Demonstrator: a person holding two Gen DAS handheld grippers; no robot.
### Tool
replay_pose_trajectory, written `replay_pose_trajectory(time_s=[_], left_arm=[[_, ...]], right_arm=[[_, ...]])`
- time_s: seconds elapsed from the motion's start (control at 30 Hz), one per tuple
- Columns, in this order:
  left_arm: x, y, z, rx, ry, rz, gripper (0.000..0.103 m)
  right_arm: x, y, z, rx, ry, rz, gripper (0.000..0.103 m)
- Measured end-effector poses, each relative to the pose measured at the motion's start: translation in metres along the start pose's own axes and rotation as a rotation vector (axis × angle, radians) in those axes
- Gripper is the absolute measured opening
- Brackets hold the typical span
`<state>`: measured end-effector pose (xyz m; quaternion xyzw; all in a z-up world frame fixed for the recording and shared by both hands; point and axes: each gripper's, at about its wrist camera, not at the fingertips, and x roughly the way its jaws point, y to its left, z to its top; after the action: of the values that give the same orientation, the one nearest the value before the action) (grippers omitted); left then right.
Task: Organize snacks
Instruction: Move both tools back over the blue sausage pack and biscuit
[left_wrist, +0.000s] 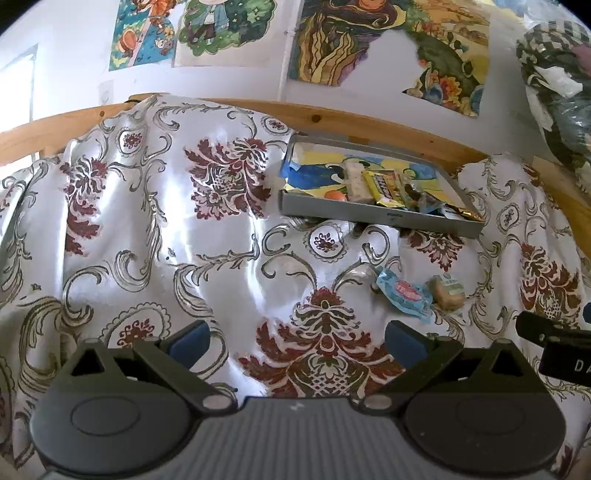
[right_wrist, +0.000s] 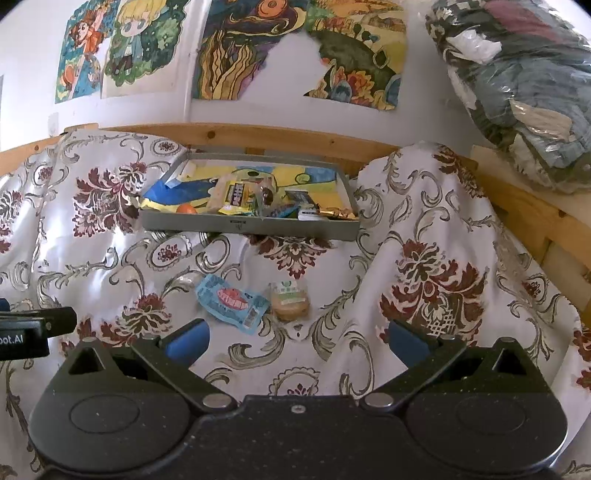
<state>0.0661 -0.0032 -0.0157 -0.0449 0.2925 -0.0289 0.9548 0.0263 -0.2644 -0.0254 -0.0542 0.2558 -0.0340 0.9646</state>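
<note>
My left tool (left_wrist: 297, 341) hangs with its blue-padded fingers spread wide and nothing between them, above a glossy white cloth (left_wrist: 207, 229) patterned with dark red flowers and grey scrolls. My right tool (right_wrist: 297, 341) is likewise spread and empty, over the same cloth. Just ahead of the right tool, two snacks lie loose on the cloth: a light blue packet (right_wrist: 231, 302) with a red and white design and, touching its right side, a round tan biscuit (right_wrist: 290, 301) in clear wrap. Farther back, well apart from them, sits a shallow grey tray (right_wrist: 251, 225) lined with a colourful drawing. Several wrapped snacks are piled in its front right part, among them a yellow packet (right_wrist: 238, 199) and a gold foil wrapper (right_wrist: 338, 213). Behind the tray runs a wooden rail (right_wrist: 280, 138), then a white wall with cartoon posters (right_wrist: 122, 48).
</note>
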Motion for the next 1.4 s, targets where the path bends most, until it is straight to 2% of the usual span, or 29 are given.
replay_pose_trajectory(time_s=[0.43,1.13,1.4], left_arm=[[0.004,0.003,0.001,-0.035,0.012,0.019,0.103],[0.035,-0.017,0.018,0.023,0.04,-0.017,0.103],[0.057,-0.03,0.028,0.067,0.048,-0.038,0.103]], right_arm=[[0.007,-0.001,0.0,0.005,0.038,-0.007,0.102],[0.016,-0.015,0.012,0.079,0.065,0.026,0.102],[0.03,-0.029,0.028,0.004,0.042,0.041,0.102]])
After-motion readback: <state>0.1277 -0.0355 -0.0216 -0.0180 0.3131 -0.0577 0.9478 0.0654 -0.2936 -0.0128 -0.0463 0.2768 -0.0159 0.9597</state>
